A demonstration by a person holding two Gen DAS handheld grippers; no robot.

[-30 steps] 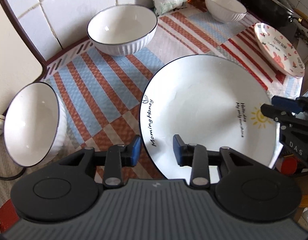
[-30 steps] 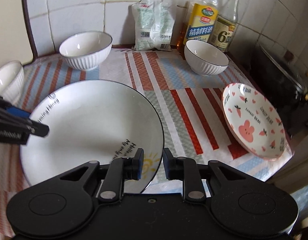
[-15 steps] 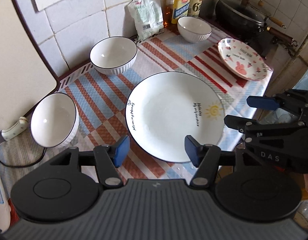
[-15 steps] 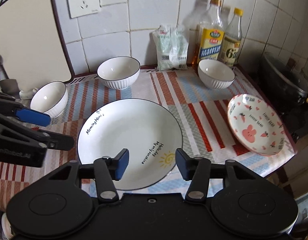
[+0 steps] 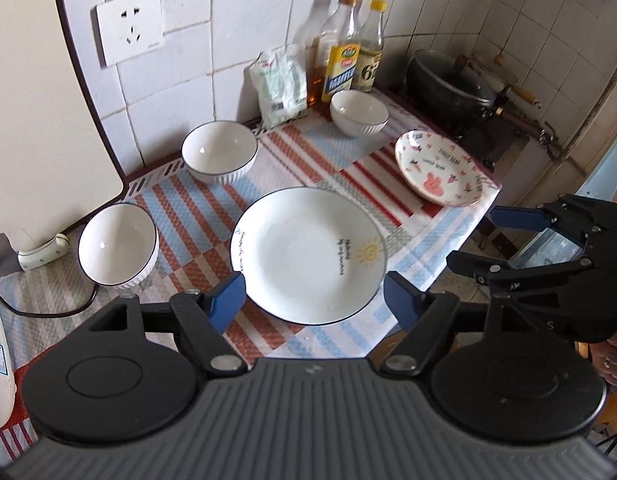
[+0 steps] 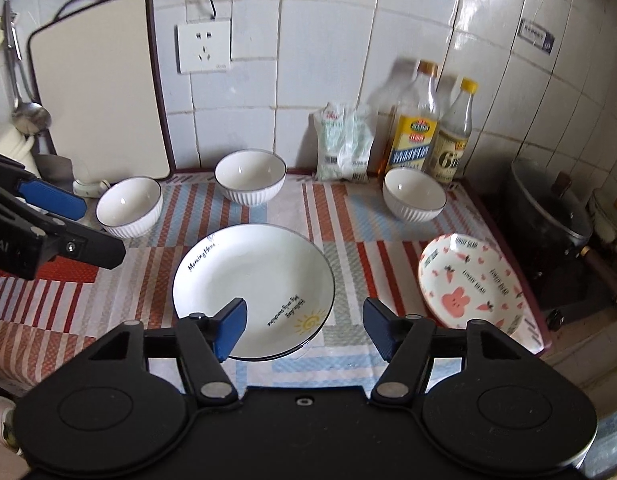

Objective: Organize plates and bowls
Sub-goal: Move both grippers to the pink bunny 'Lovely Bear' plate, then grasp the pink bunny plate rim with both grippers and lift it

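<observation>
A large white plate (image 5: 308,256) (image 6: 252,288) with a sun drawing lies flat in the middle of the striped cloth. A pink rabbit plate (image 5: 440,168) (image 6: 468,280) rests at the cloth's right end. Three white ribbed bowls stand apart: one at the left (image 5: 118,244) (image 6: 129,206), one at the back (image 5: 219,152) (image 6: 250,176), one by the bottles (image 5: 360,114) (image 6: 414,194). My left gripper (image 5: 314,300) (image 6: 100,228) and right gripper (image 6: 304,328) (image 5: 474,236) hover above the counter's front. Their jaws are opening, with nothing between them.
A cutting board (image 6: 96,84) leans on the tiled wall at the left. Oil bottles (image 6: 416,124) and a white bag (image 6: 344,144) stand at the back. A lidded pot (image 6: 548,208) sits on the stove to the right. The counter's front edge (image 5: 428,280) lies below the grippers.
Both grippers have risen and drawn back from the large plate while their jaws spread wider. The plate stays flat on the cloth.
</observation>
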